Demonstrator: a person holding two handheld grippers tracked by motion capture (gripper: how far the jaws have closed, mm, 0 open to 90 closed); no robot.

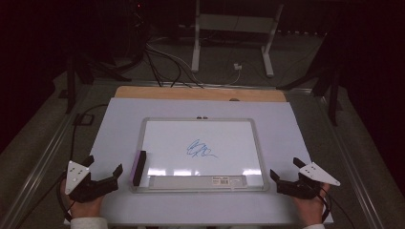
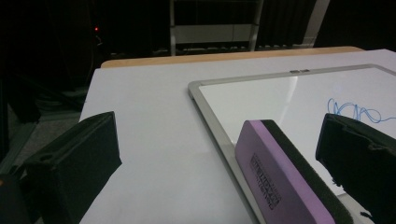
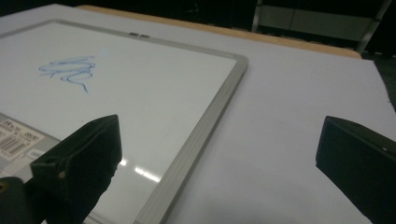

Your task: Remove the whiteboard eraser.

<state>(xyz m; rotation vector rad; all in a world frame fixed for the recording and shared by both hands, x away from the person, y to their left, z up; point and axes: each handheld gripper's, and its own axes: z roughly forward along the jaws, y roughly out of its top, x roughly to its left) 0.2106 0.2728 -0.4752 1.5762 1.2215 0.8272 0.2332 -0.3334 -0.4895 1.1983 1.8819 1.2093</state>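
The left gripper (image 1: 102, 174) rests at the table's near-left corner with its jaws spread wide and nothing between them; in the left gripper view the purple eraser (image 2: 280, 175) stands just ahead, between the two jaws but touched by neither. The right gripper (image 1: 285, 179) sits at the near-right corner, jaws likewise spread and empty, beside the right frame edge of the whiteboard (image 3: 205, 121).

The eraser (image 1: 139, 167) leans on its long edge against the whiteboard's (image 1: 203, 121) left frame, at about nine o'clock from the blue scribble (image 1: 200, 150), which lies near the board's centre. The work in hand looks like picking up the eraser to wipe that mark.

To do it well, I would slide the left gripper forward until the eraser sits deep between the jaws, then close across its two broad faces (the purple foam and the dark felt), gripping near the middle so it does not pivot. The right gripper could press the frame at three o'clock to keep the board from sliding.

Count: two grippers, one whiteboard, one eraser, one scribble, one barcode label (image 1: 227, 180) at six o'clock.
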